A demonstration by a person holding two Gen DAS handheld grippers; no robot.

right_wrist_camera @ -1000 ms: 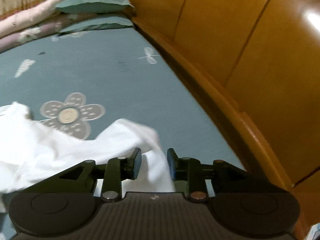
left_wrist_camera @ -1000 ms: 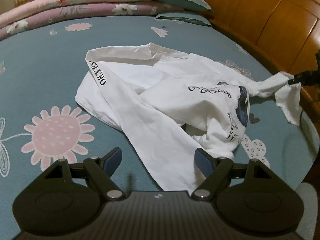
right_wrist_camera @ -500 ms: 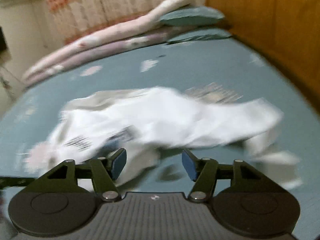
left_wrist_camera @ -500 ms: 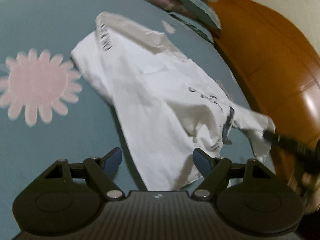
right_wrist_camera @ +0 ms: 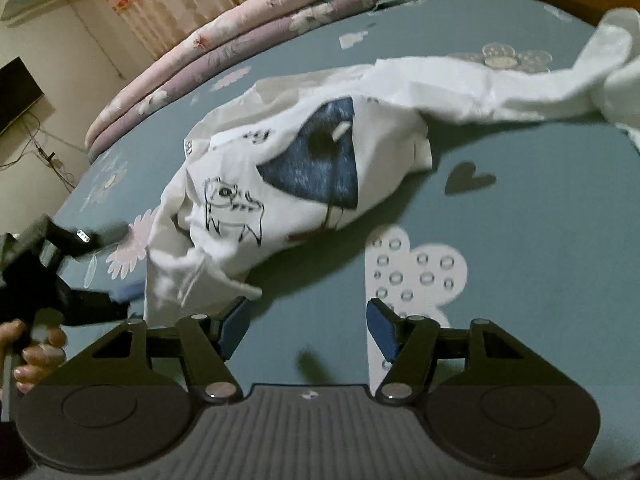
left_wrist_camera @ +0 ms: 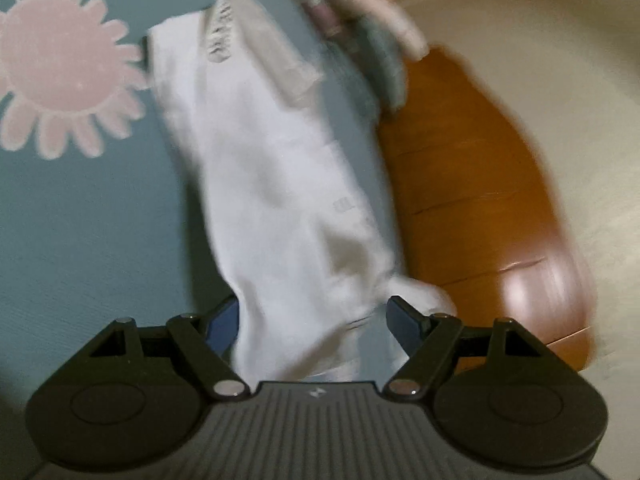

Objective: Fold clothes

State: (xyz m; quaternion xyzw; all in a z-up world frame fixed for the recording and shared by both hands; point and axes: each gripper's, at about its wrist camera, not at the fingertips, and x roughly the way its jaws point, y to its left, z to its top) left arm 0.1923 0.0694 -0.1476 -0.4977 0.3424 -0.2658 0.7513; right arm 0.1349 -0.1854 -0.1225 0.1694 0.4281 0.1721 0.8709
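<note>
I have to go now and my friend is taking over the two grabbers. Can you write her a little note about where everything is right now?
Left tool: open, with the near end of the white shirt lying between its fingers, not pinched.
Right tool: open, nothing between its fingers, over bare blue bedsheet just short of the shirt.
Shirt: crumpled on the sheet, one part stretched out toward the far right in the right view.
Done: no fold yet.
Left: grab two spots, spread it flat, then fold.

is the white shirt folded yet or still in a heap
Still in a heap: the white shirt lies crumpled on the bed sheet, one sleeve trailing off to the side.
</note>
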